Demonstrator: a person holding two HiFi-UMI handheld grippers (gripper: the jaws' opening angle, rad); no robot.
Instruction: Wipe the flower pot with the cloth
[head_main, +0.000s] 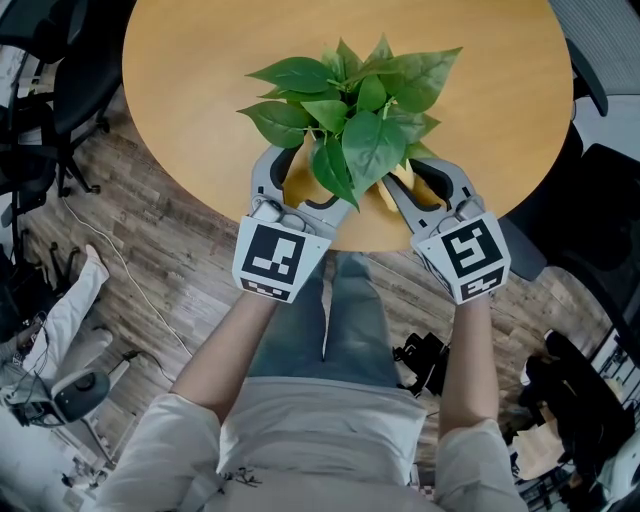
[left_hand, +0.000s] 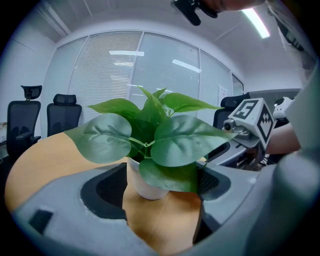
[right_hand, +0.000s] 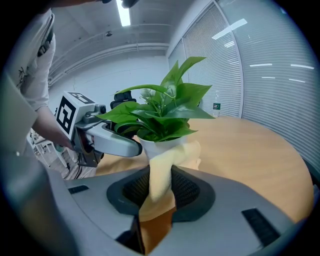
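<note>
Right gripper view shows your right gripper (right_hand: 159, 195) clamped on the cloth (right_hand: 161, 172) against the pot (right_hand: 161, 145) near the table (right_hand: 240, 145) edge, your left gripper (left_hand: 162, 189) gaping round it, so pushing could topple it.

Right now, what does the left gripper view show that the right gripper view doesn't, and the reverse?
Only the left gripper view: the left gripper's jaws standing apart with the white flower pot between them, and two black office chairs beyond the table.
Only the right gripper view: the right gripper shut on the yellow cloth, which drapes against the pot.
Both: the leafy plant, the pot, the round wooden table, the window blinds, and the opposite gripper.
</note>
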